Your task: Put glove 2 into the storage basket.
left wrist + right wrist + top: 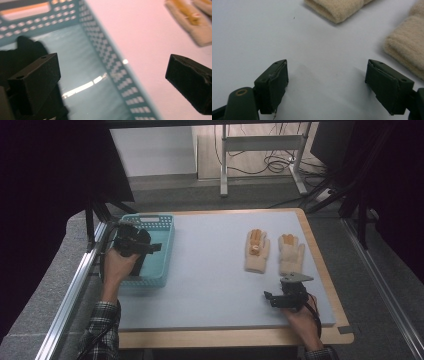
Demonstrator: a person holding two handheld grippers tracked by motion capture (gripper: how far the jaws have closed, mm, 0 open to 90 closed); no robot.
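Your bench (210, 270) has wide free room in the middle. The teal basket (165, 247) sits at its left edge, under your left gripper (150, 248), jaws wide apart, holding nothing. The two gloves (274, 251) lie near the right edge; your right gripper (270, 299) is just before them, jaws wide and empty. In the right gripper view the gloves are cut off.

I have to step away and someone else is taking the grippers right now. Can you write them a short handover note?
Left gripper: open, holding nothing, held over the teal basket at the table's left.
Right gripper: open, holding nothing, low over the mat, just short of the gloves' cuffs.
Things: two beige gloves lie flat side by side on the right of the mat, the left glove and the right glove, fingers pointing away from the person.
Done: nothing moved; what shows of the basket's inside is bare.
Left: probably grasp each glove and place it in the basket.
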